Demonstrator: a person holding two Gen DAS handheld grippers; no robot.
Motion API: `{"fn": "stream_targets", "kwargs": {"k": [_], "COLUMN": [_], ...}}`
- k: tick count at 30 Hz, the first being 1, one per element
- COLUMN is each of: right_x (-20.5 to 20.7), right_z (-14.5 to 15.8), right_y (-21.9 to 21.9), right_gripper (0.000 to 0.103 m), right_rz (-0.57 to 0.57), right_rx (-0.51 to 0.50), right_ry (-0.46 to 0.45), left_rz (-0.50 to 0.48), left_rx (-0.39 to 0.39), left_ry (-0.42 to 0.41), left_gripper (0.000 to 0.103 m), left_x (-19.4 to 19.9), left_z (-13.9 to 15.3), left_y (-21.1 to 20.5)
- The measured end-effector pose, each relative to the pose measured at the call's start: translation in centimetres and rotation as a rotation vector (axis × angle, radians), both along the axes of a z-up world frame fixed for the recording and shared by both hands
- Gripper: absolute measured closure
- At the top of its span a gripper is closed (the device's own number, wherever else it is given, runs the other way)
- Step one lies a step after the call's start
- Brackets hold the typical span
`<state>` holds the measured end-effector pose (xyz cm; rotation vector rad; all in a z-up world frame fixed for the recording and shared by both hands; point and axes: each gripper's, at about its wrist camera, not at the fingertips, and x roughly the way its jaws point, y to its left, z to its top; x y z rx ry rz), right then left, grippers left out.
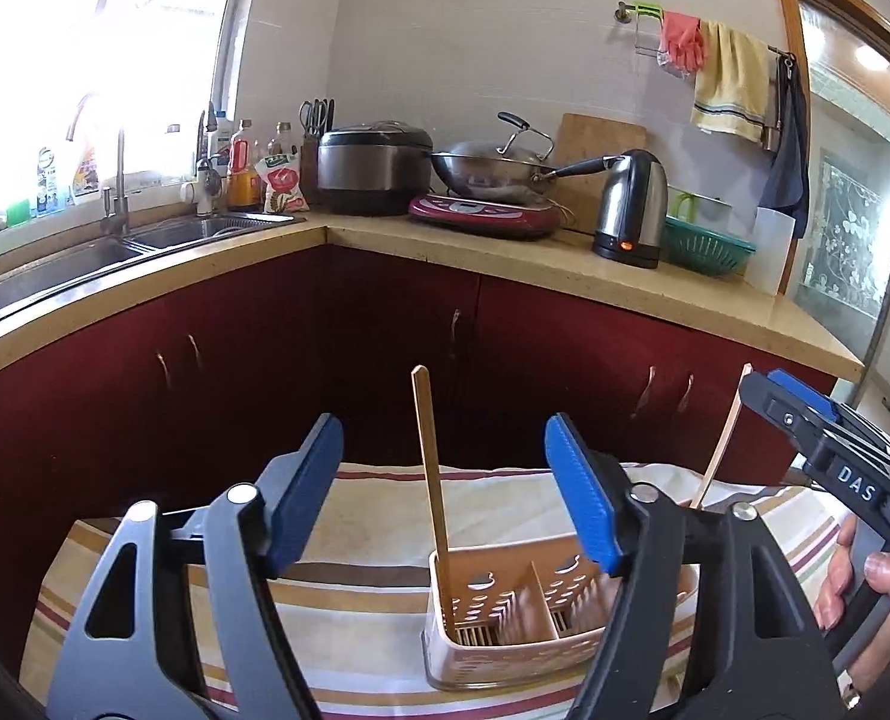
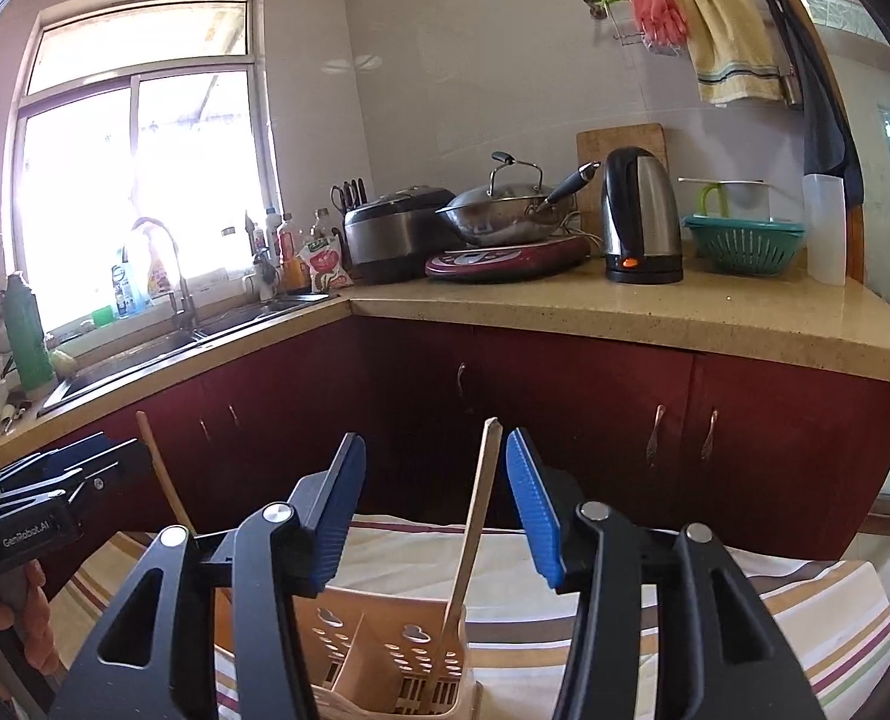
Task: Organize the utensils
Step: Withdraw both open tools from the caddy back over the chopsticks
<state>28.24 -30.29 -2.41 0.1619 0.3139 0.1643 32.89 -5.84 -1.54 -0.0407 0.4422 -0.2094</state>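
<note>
A beige perforated utensil holder point(image 1: 535, 618) with a divider stands on a striped cloth point(image 1: 355, 516). One wooden chopstick point(image 1: 430, 462) stands upright in its left compartment, between the jaws of my open left gripper point(image 1: 442, 438), with neither pad touching it. A second chopstick point(image 1: 722, 438) leans at the holder's right end, beside my right gripper point(image 1: 805, 414). In the right wrist view that chopstick point(image 2: 481, 510) rises from the holder point(image 2: 373, 648) between the jaws of my open right gripper point(image 2: 436, 444), close to the right pad. My left gripper point(image 2: 85, 462) shows at the left edge, beside the other chopstick point(image 2: 166, 480).
Dark red cabinets point(image 1: 385, 348) stand just behind the cloth-covered surface. On the L-shaped counter point(image 2: 685, 312) are a kettle point(image 2: 640, 216), a wok point(image 2: 505, 210) on a cooker, a rice cooker point(image 2: 397, 234) and a green colander point(image 2: 745, 246). A sink point(image 1: 55, 270) lies left.
</note>
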Motion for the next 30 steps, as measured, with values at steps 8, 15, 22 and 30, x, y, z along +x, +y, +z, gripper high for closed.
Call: {"fn": "stream_targets", "kwargs": {"k": [8,15,22,30], "right_x": [-7.4,-16.2,-23.2,-27.4], "right_z": [0.1,-5.2,-11.8,-16.1], "right_y": [-1.4,-2.9,-3.6,-2.7], "right_gripper": [0.046,0.046,0.047,0.058], "right_rz": [-0.047,-0.138,-0.203,-0.166], "right_rx": [-0.039,-0.069,-0.076,-0.082], "right_ry": [-0.054,0.012,0.077,0.115], "left_rz": [0.037,0.107,0.168,0.207], "left_rx": [0.024,0.025,0.066,0.113], "left_ry": [-0.048,-0.027,0.007,0.042], "left_gripper": [0.020,0.017,0.016,0.016], "left_x": [-5.5,-13.1,-19.8,-25.8], "left_z": [0.7,-2.4,-6.7,-11.1], "left_y": [1.8,4.7,6.7,8.0]}}
